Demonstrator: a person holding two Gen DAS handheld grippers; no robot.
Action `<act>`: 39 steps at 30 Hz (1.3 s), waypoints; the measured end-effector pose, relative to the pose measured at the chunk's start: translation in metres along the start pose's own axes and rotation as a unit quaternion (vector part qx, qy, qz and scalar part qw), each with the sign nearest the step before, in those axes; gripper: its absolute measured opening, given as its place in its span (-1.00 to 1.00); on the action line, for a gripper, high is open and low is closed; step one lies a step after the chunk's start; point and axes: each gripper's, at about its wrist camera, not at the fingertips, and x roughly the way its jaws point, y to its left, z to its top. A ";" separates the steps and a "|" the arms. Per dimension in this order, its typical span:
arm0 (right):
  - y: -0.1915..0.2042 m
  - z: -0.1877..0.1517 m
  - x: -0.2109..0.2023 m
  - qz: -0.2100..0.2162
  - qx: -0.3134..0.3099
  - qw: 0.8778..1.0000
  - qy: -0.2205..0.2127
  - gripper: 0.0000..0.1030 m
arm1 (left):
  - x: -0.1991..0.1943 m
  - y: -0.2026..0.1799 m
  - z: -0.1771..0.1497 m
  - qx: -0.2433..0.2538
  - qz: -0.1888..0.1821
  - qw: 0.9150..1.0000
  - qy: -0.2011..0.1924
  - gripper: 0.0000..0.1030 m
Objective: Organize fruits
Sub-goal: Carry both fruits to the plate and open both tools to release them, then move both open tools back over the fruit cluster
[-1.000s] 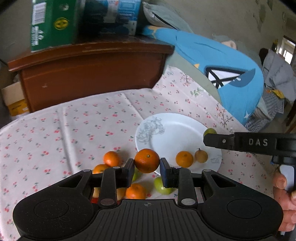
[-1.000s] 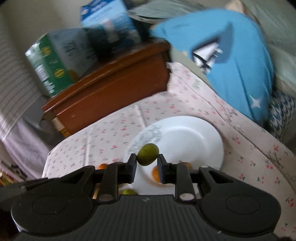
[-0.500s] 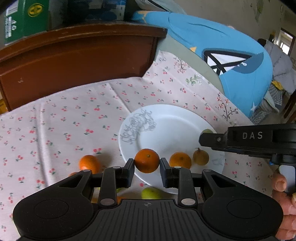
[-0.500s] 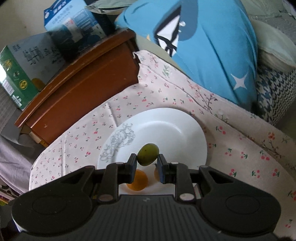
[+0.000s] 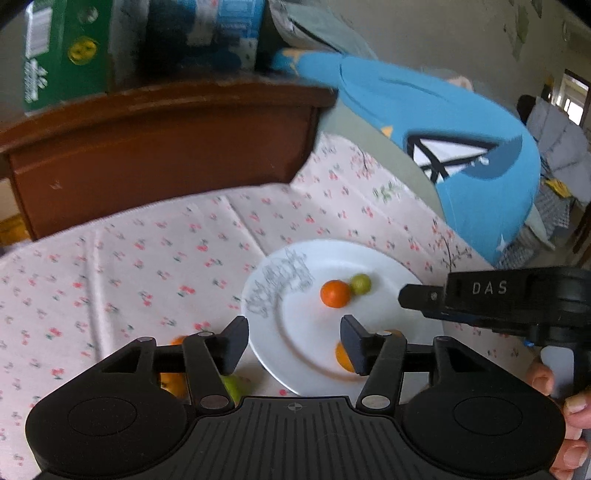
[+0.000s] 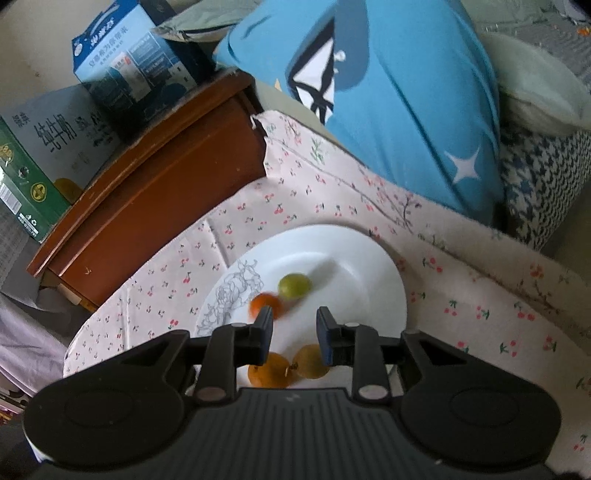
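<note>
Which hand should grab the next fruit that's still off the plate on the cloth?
Left. The left gripper is open and empty, and a green fruit and an orange lie on the cloth just beneath it. The right gripper, also empty, hangs over the plate.

— What is standing behind the table?

— A dark brown wooden cabinet (image 6: 155,192) is sitting at the far edge of the cherry-print tablecloth (image 5: 129,266), carrying a green carton (image 5: 66,51) and a blue box (image 6: 133,62) on its top.

— And to the right?

— A blue cushion (image 6: 406,110) is leaning at the cloth's far right edge, with checked fabric (image 6: 546,192) lying beside it. Daylight is coming through a window (image 5: 574,96) in the pale wall (image 5: 443,33).
</note>
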 end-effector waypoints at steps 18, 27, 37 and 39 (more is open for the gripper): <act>0.022 -0.025 -0.021 0.028 -0.052 0.998 0.003 -0.43 | -0.065 0.041 -0.023 -0.062 0.071 0.996 -0.001 0.29; 0.036 -0.063 -0.030 0.044 -0.081 0.996 0.018 -0.44 | -0.086 0.044 -0.051 -0.077 0.088 0.993 0.006 0.30; 0.043 -0.095 -0.029 0.055 -0.090 0.994 0.040 -0.44 | -0.095 0.043 -0.081 -0.078 0.100 0.992 0.023 0.30; 0.044 -0.099 -0.026 0.058 -0.094 0.993 0.042 -0.44 | -0.094 0.042 -0.085 -0.074 0.101 0.992 0.027 0.30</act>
